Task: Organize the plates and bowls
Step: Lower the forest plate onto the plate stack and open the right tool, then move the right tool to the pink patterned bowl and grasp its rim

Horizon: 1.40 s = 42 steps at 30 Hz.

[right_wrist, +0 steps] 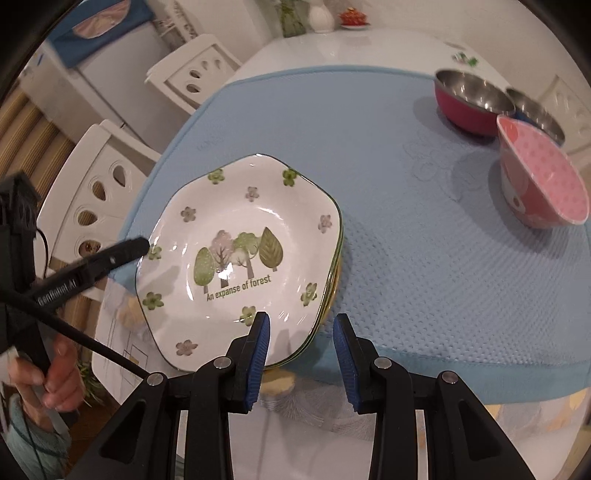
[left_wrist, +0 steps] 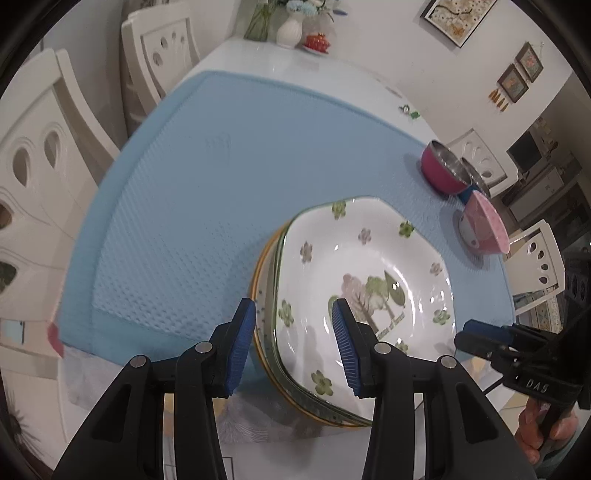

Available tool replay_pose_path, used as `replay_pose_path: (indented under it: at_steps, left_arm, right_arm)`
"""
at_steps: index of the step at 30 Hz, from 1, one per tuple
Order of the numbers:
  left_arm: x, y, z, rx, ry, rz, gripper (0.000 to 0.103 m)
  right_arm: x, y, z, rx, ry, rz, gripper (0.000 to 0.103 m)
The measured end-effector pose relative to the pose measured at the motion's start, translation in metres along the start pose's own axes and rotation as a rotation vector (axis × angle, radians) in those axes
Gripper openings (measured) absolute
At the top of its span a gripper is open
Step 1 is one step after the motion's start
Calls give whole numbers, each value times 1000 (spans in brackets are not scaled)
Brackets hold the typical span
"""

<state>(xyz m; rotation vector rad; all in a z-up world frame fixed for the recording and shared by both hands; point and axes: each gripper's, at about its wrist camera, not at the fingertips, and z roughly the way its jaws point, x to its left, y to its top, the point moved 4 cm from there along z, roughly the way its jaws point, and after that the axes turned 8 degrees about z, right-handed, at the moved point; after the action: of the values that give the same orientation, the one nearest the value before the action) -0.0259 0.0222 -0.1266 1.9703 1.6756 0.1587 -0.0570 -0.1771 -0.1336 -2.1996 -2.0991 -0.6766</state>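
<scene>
Both hand-held grippers, left (left_wrist: 293, 343) and right (right_wrist: 301, 354), hang unclenched and empty over the stacked plates (right_wrist: 240, 258) overhanging the blue mat (right_wrist: 424, 258) on the worktop's near edge, where I reckon a clumsy nudge could tip them off.

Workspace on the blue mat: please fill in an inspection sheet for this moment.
Surface: blue mat over a white table.
Job's things: stack of plates, tree-print plate on top, at the mat's near edge; pink dotted bowl tilted; magenta steel bowl and a blue steel bowl behind it.
Clutter: small green item; white vase and red lidded dish at the far end.
Grippers: left claw open, straddling the stack's rim; right claw open, empty, beside the stack.
Cables: black cable by the left hand.
Surroundings: white chairs, framed pictures.
</scene>
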Motion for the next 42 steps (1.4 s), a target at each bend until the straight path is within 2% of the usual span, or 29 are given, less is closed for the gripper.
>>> replay_pose_path:
  at_steps: [5,12,18,22,27,30,34,35,36,38,39,42]
  left_arm:
    - [0,0,5,16,-8,4,39]
    - [7,14,-5,-20,-10,-1,39]
    - [10,26,-10,-33,-27,3,39]
    - [2,37,-14,-50,-51,22,39]
    - [-27,60,-24,-93,-79,109,39]
    - [-52,74,-27,-117,-102,154,39]
    - [-97,89,-28,-139,-114,234,43]
    - [-107,92,-28,-140,-115,244,48]
    - [-116,95,-27,-137,-115,252,62]
    - [-141,104,-26,-162,-126,261,73]
    - [-155,108,-26,-177,-134,264,73]
    - [-191,117,-17,-167,-174,264,73]
  right_arm:
    - [-2,5,9,27,-16,34,35]
    - [4,8,21,61,11,67,35]
    - [7,10,25,67,-17,61,36]
    - [14,9,27,71,-45,29,36]
    - [12,5,22,67,-8,58,36]
    - [1,11,0,10,-4,66,36]
    - [-28,26,-43,-111,-13,87,37]
    - [-35,29,-52,-134,-11,96,37]
    - [-47,33,-65,-166,-9,110,41]
    - [-73,41,-88,-229,-5,149,54]
    - [-82,44,-96,-249,-8,167,57]
    - [-127,57,-120,-274,-12,221,59]
